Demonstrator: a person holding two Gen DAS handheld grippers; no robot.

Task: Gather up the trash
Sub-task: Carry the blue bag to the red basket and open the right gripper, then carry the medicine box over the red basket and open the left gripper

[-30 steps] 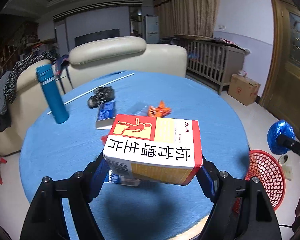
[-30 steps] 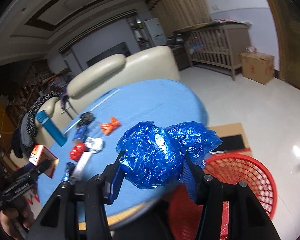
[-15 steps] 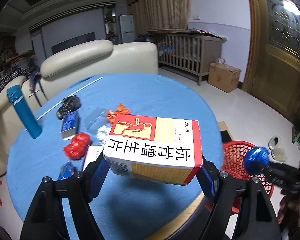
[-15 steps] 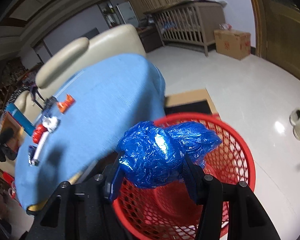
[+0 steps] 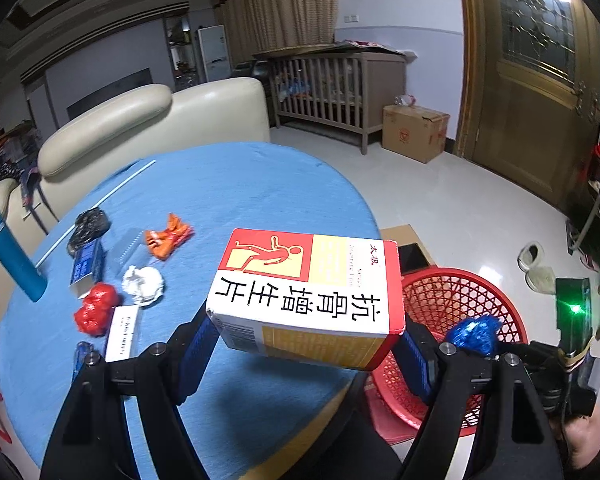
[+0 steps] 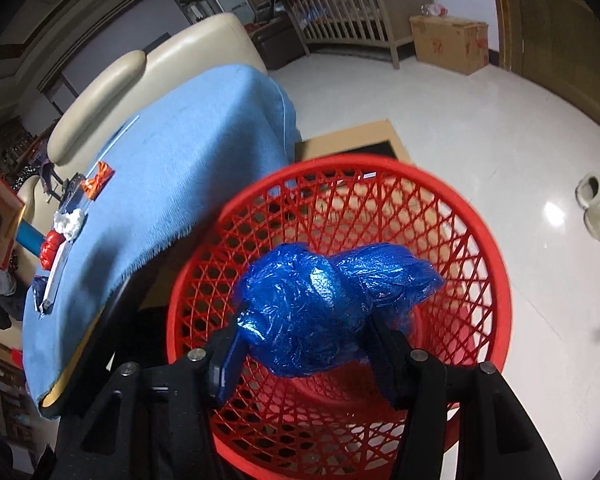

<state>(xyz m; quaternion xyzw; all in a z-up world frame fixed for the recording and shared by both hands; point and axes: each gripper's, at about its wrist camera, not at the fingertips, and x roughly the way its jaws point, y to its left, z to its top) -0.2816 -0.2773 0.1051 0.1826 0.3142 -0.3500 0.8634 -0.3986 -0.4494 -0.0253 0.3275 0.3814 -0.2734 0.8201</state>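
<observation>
Blue cloth covers the round table (image 5: 236, 184), a cream sofa (image 5: 148, 128) sits behind it, and down on the pale floor beside the table edge stands the red mesh basket (image 6: 496, 264) — that's where the trash is going.

Right gripper (image 6: 308, 344) is directly over the basket mouth, angled steeply down, with the crumpled blue plastic wad (image 6: 324, 304) between its jaws. Those jaws are opening now; the wad sits between them, and the pads look to be just letting go. The drop looks well lined up.

Left gripper (image 5: 304, 340) is spread wide and clamped on the ends of the red-and-white medicine box (image 5: 304, 284), carrying it over the near table edge, short of the basket.

More trash waits on the cloth: an orange wrapper (image 5: 166, 236), a white paper ball (image 5: 143, 283), a red crumpled piece (image 5: 96, 312).

Risks from here? The light, springy plastic could cling to a pad or catch on the lattice rim instead of falling clean. And the box is gripped only at its ends — squeeze loosens or the cardboard flexes, and it tips out over the floor. The two grippers are also near each other at the basket, so a bump is possible.
</observation>
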